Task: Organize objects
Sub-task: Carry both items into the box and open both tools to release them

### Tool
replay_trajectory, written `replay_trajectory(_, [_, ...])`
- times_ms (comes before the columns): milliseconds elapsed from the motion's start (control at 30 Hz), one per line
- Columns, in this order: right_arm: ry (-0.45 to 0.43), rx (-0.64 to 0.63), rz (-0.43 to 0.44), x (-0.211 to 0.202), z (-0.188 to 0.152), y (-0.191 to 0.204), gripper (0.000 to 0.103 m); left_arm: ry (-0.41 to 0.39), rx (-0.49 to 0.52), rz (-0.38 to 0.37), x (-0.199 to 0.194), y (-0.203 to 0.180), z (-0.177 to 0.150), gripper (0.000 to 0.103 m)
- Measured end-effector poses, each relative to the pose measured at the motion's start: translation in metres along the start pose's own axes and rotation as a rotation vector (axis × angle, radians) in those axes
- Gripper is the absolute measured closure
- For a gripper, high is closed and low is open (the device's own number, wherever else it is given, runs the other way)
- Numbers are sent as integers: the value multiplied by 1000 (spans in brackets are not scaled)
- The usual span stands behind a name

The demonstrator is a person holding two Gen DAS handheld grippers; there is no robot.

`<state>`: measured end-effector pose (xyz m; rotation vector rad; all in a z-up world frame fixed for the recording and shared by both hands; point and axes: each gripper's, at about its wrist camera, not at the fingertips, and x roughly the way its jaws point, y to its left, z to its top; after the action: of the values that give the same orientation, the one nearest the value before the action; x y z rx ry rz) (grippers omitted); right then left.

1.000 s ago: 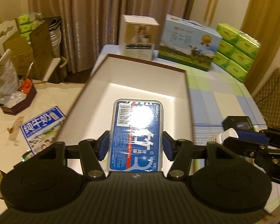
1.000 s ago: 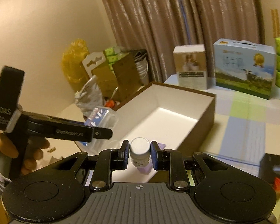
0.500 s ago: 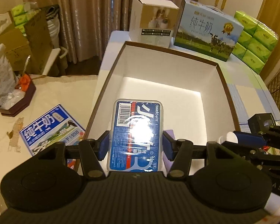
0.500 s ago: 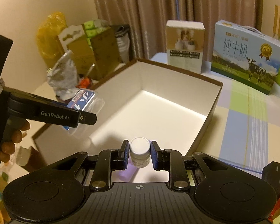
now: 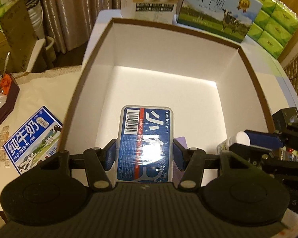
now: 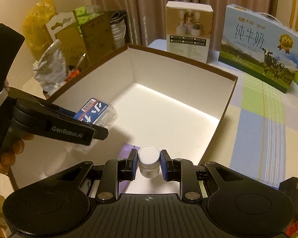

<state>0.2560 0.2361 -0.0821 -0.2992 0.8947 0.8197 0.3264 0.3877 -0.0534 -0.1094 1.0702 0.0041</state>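
A large open box [image 5: 188,91] with a brown rim and white inside fills both views. My left gripper [image 5: 145,152] is shut on a blue floss-pick pack [image 5: 147,138] in clear plastic, held over the box's near left part; the same pack [image 6: 93,111] shows in the right wrist view. My right gripper [image 6: 148,164] is shut on a small white-capped bottle [image 6: 149,161], hanging over the box's near edge. The bottle [image 5: 240,138] and right gripper appear at the right of the left wrist view. A purple item [image 6: 127,148] lies on the box floor beneath.
Behind the box stand a beige carton [image 6: 188,31], a milk carton [image 6: 262,53] and green tissue packs [image 5: 272,25]. A blue milk pack [image 5: 29,138] lies left of the box. A small black box [image 5: 284,117] sits at the right. A person's hand [image 6: 8,154] holds the left gripper.
Both grippers have moved forward and down over the box, which now looms larger. Each keeps its grip on its object.
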Motion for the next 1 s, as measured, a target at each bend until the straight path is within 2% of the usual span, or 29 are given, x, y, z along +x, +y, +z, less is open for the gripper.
replay_trajectory(267, [-3, -30, -42, 9, 8, -3, 82, 51, 31, -12, 19, -1, 8, 50])
replay_trajectory(333, [-4, -39, -44, 9, 8, -2, 80, 42, 45, -5, 18, -3, 8, 41])
replay_trajectory(367, [-6, -37, -42, 8, 8, -2, 78, 33, 50, -9, 17, -3, 8, 41])
replay_trajectory(433, [-17, -39, -38, 6, 7, -1, 59, 28, 55, -20, 13, -4, 7, 36])
replay_trajectory(500, [-30, -44, -37, 2, 7, 1, 53, 28, 61, -18, 10, -5, 6, 36])
replay_trajectory(800, [-56, -20, -11, -17, -2, 6, 41, 12, 63, -21, -12, -7, -4, 33])
replay_trajectory(1000, [-73, -6, 8, -34, -7, 11, 34, -20, 60, -11, -33, -6, -11, 27])
